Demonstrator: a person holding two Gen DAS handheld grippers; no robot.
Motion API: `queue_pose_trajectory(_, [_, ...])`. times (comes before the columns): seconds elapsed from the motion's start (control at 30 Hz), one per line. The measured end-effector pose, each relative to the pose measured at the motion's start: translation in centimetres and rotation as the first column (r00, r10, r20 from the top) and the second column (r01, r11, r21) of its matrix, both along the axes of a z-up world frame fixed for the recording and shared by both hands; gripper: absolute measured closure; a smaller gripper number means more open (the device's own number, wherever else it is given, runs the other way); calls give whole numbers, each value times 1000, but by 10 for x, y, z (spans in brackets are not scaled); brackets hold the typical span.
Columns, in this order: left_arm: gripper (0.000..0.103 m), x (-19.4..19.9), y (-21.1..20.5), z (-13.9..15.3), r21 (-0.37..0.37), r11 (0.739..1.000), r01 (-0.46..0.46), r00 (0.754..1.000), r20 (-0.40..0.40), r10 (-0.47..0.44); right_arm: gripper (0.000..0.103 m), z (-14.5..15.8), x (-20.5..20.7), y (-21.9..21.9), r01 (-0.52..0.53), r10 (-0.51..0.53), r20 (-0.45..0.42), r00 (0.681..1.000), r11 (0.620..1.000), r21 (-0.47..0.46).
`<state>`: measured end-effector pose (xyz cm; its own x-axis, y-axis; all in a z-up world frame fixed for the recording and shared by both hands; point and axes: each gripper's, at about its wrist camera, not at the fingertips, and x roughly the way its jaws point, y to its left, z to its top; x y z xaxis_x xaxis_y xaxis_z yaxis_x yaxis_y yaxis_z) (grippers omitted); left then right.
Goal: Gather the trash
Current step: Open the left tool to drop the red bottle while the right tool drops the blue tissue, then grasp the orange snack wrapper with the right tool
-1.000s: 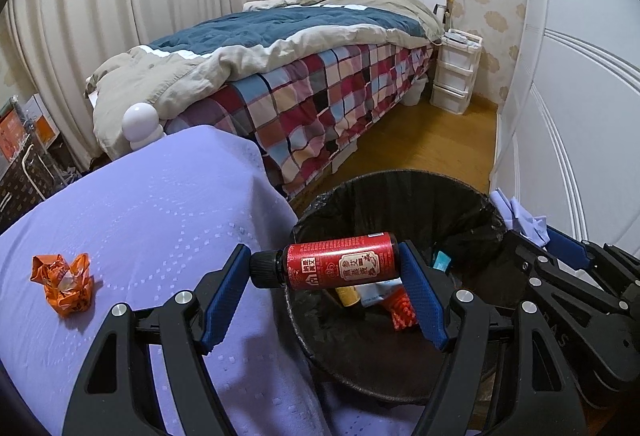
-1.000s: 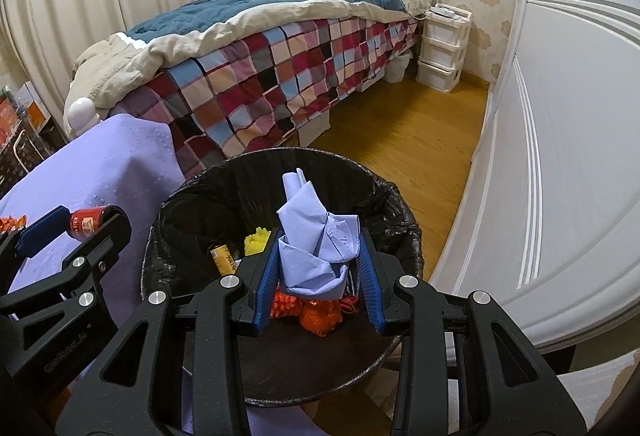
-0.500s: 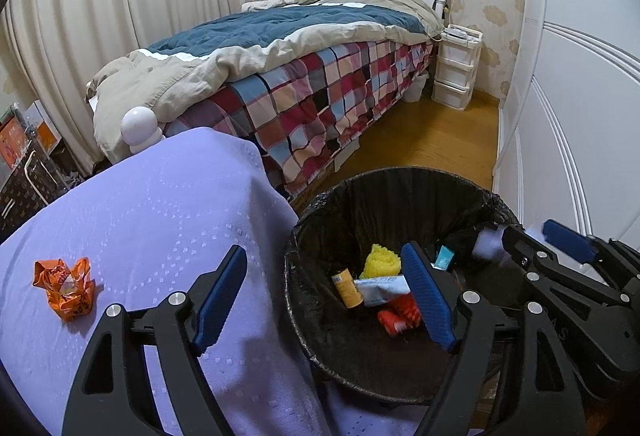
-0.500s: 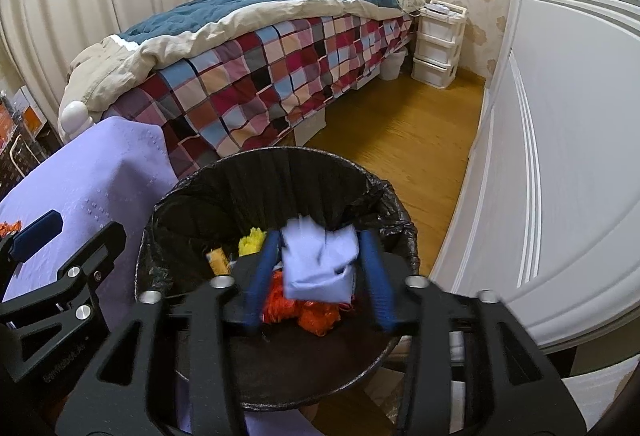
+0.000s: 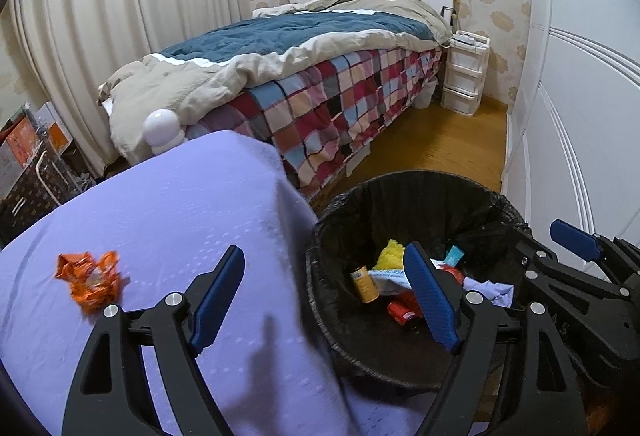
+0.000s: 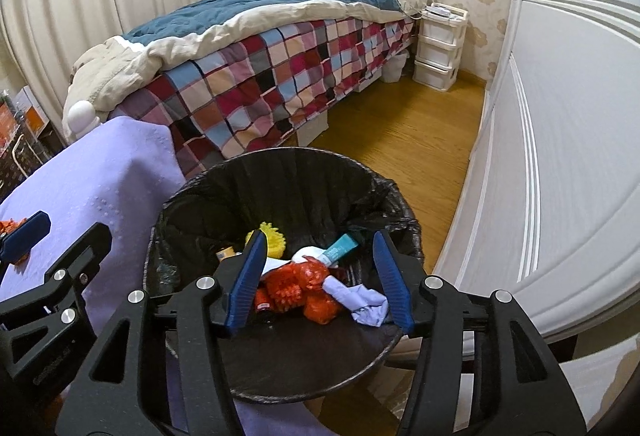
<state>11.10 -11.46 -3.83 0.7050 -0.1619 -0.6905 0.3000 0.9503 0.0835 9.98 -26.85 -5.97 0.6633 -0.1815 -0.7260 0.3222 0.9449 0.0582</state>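
Note:
A black-lined trash bin (image 5: pixel 400 176) (image 6: pixel 280 156) stands beside a table draped in a purple cloth (image 5: pixel 160 220). My left gripper (image 5: pixel 324 250) hangs open and empty over the cloth's edge and the bin's rim. My right gripper (image 6: pixel 320 236) is above the bin, its jaws opening with nothing between them. Inside the bin lie a red bottle (image 5: pixel 402 312), a crumpled lilac tissue (image 6: pixel 360 302) (image 5: pixel 496 290), orange wrappers (image 6: pixel 304 284), a yellow piece (image 6: pixel 274 238) and a small can (image 5: pixel 364 282). A crumpled orange wrapper (image 5: pixel 90 282) lies on the cloth, left of my left gripper.
A bed (image 5: pixel 320 76) with a checked cover runs along the far side. White drawers (image 5: pixel 464 76) stand by its head. A white wardrobe door (image 6: pixel 560 156) closes off the right. Wooden floor (image 6: pixel 400 140) lies between bed and bin. Boxes (image 5: pixel 24 156) stand at far left.
The left gripper opened and the red bottle dropped into the bin. The right gripper's jaws spread and the lilac tissue fell from between them into the bin.

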Motion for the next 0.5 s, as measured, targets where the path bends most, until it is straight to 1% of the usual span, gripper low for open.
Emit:
queue_pose_trajectory(0.1, [24,-6,16,3,10,1000,-21,1000,12,21,44,3,-1,10,-16,16,7,1000,1000,1])
queue_pose_trajectory(0.27, [24,-12,61,4,11,995,-99,995,9,99,44,8,0,33,-64,63,10,998,998,6])
queue_pose_trajectory(0.5, [24,-26,141,-4,19,973,-231,973,-13,231,42,16,6,87,-171,171,16,985,985,14])
